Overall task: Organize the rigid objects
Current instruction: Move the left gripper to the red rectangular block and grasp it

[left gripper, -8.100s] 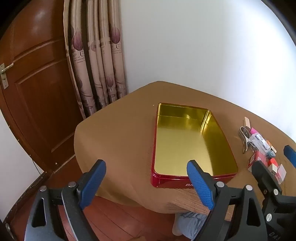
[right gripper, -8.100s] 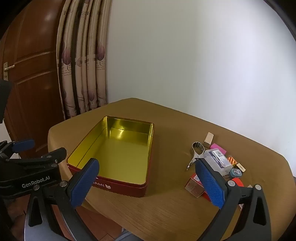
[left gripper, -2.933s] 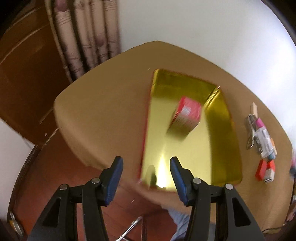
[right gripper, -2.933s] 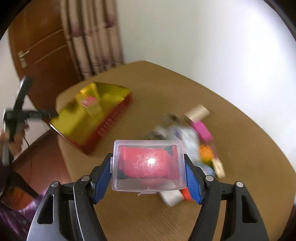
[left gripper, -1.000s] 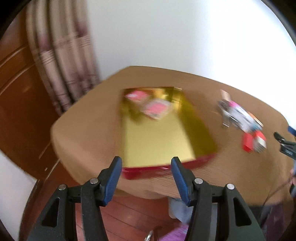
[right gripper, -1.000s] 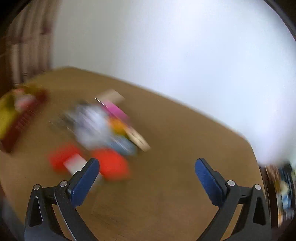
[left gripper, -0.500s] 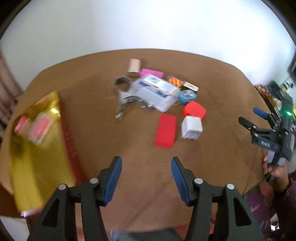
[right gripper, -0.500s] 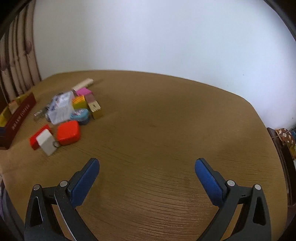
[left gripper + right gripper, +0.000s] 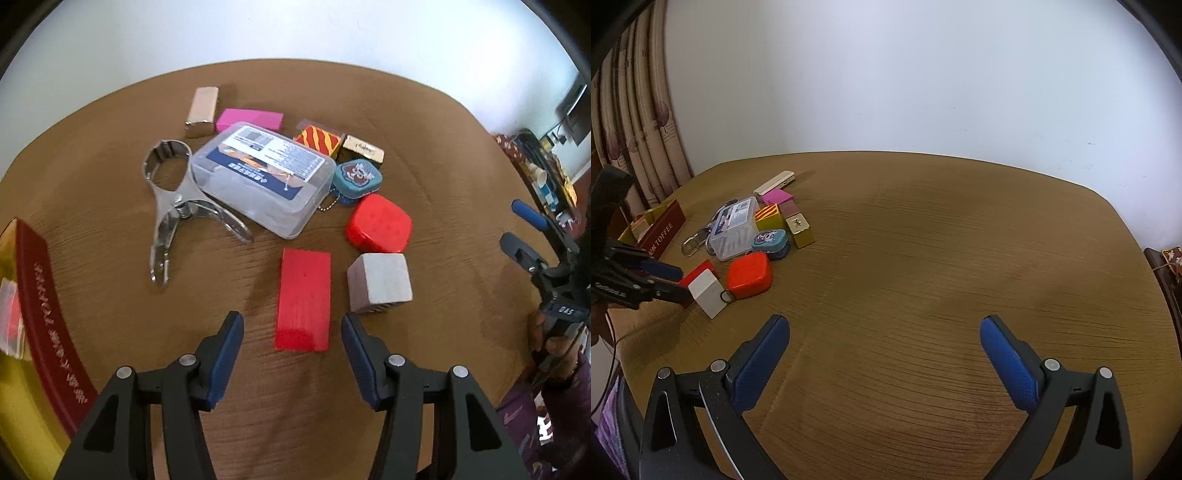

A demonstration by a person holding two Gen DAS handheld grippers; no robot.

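The left gripper (image 9: 291,326) points steeply down at the brown wooden table (image 9: 424,122), its blue-padded jaws apart with nothing pressed between them. The near end of a flat red rectangular block (image 9: 303,295) lies in the gap between the fingertips, clear of both pads as far as the left wrist view shows. Just beyond the right jaw sits a pale grey cube (image 9: 380,282), and past that a rounded red plastic case (image 9: 378,223). Farther ahead lie a clear plastic box with a printed label (image 9: 260,175), a small teal tin on a bead chain (image 9: 356,177), a red-and-yellow striped block (image 9: 318,140), a gold block (image 9: 364,147), a pink rectangular block (image 9: 249,119) and a tan block (image 9: 202,110). Ahead of the left jaw lies a chrome plier-like metal tool (image 9: 173,199). Far out to that jaw's side is the red-walled, gold-lined tin (image 9: 48,317), with a clear packet inside at the picture's edge.

The right gripper (image 9: 884,332) hovers over bare tabletop, its jaws wide apart and empty; the whole cluster lies well off beyond its left jaw.
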